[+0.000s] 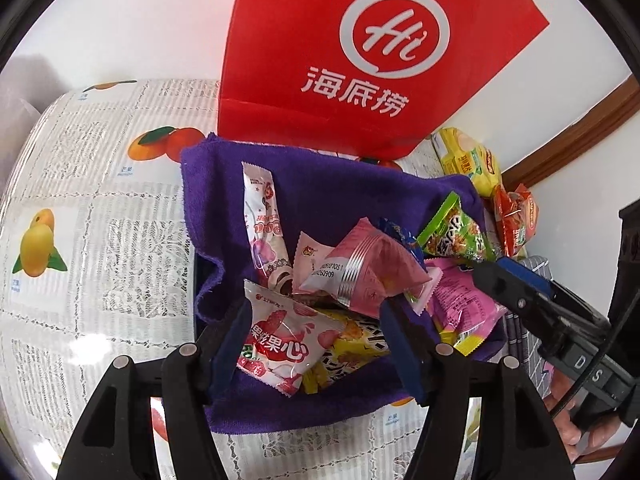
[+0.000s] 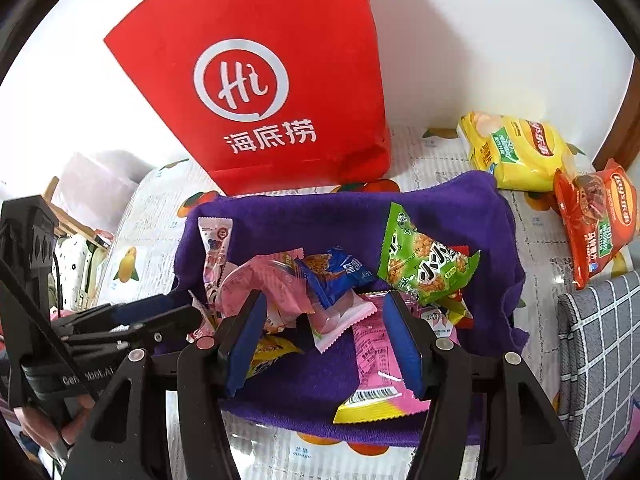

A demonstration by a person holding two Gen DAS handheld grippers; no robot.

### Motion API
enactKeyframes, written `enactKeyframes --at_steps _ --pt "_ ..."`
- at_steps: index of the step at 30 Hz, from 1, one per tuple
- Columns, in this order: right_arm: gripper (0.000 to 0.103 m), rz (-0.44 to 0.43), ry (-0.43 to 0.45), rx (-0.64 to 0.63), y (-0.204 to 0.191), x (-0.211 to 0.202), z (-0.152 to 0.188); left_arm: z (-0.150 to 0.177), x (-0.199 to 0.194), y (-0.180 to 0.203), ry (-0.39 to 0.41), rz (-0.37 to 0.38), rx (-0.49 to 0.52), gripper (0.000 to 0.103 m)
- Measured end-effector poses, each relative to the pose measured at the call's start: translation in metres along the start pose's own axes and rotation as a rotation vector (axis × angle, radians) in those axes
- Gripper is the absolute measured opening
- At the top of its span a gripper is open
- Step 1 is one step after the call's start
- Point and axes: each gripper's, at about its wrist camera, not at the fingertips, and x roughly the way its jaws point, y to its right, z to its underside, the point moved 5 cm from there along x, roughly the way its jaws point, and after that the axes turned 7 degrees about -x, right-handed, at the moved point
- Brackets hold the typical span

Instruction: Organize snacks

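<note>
We see snack packets (image 2: pixel 340 292) heaped on a purple towel (image 2: pixel 460 200), red Haidilao bag (image 2: pixel 280 80) standing behind; left gripper (image 1: pixel 312 340) and right gripper (image 2: pixel 324 340) both gape, gripping nothing.

Fuzzy purple cloth (image 1: pixel 320 188) (glossy wrappers (image 1: pixel 280 344))

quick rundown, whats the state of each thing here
red paper bag: upright behind the cloth
purple cloth: spread out, snacks piled on it
green snack packet: sealed, on the pile
yellow packet: sealed, off the cloth
left gripper: open
right gripper: open
</note>
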Motion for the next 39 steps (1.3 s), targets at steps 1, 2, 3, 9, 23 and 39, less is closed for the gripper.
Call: enactKeyframes --at_steps 1,2,3,9,23,39 --pt "0.060 0.005 0.005 -0.003 -0.001 -0.003 0.001 0.000 -0.003 0.000 0.004 -0.002 0.002 0.064" --pt "0.060 0.011 0.015 -0.003 -0.002 -0.008 0.004 -0.001 -0.005 0.000 0.007 -0.005 0.005 0.064" --pt "0.060 0.018 0.024 -0.001 -0.003 -0.014 0.009 -0.001 -0.007 0.000 0.010 -0.010 0.008 0.064" --pt "0.067 0.078 0.090 0.013 -0.004 -0.058 0.047 -0.001 -0.034 0.012 0.063 -0.036 0.043 0.064" --pt "0.091 0.193 0.168 0.050 -0.009 -0.164 0.145 0.083 -0.113 0.041 0.200 -0.010 0.137 0.076" --pt "0.099 0.276 0.268 0.065 -0.038 -0.250 0.239 0.214 -0.193 0.061 0.437 -0.168 0.267 0.097"
